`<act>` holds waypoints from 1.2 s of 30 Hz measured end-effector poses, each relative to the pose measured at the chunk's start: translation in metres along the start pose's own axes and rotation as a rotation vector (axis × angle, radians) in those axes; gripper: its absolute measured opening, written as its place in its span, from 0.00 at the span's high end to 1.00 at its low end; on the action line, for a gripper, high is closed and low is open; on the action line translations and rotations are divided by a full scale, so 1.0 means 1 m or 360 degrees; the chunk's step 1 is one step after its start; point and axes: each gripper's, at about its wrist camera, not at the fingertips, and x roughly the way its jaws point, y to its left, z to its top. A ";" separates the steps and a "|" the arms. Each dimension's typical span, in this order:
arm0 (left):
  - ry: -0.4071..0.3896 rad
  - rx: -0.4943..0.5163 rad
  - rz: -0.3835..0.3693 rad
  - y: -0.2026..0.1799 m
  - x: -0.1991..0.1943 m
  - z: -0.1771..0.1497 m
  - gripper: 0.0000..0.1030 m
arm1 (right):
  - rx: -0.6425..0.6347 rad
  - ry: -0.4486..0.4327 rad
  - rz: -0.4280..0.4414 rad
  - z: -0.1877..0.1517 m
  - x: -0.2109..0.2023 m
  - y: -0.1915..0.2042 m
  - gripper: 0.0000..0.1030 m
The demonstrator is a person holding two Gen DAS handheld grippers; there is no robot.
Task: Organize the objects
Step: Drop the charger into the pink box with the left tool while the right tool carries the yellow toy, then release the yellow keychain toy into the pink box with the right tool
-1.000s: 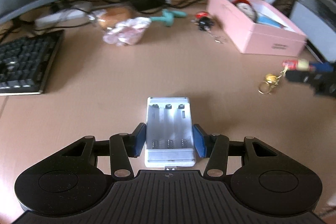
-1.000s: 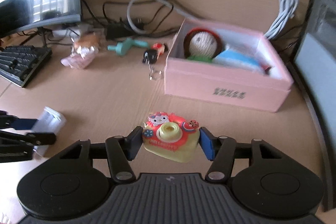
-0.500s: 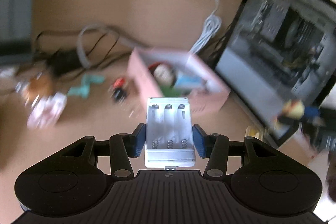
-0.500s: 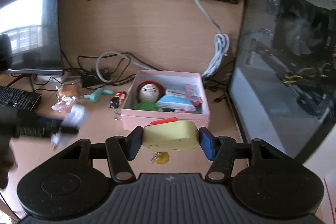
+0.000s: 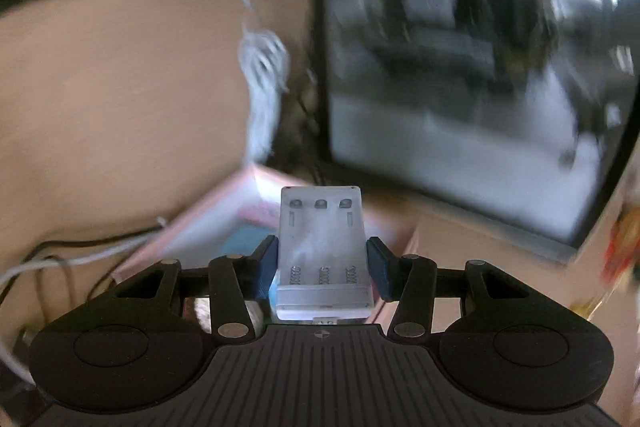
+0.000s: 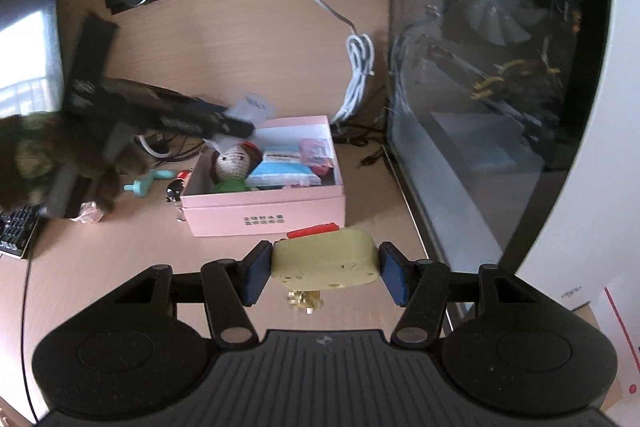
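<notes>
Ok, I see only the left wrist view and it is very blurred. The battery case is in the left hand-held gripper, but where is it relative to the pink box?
Observer: The right wrist view shows the left hand-held gripper holding the battery case above the back left corner of the pink box.
Operator: What is already inside?
Observer: A crochet doll at the left, a blue packet in the middle and a small pink packet at the back right.
Operator: And the other hand?
Observer: The right hand-held gripper is closed on a yellow toy, in front of the box and above the desk.
</notes>
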 end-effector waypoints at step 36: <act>-0.0151 -0.1406 0.0653 0.037 -0.161 -0.195 0.53 | 0.0028 0.0034 0.0304 0.120 0.146 0.070 0.25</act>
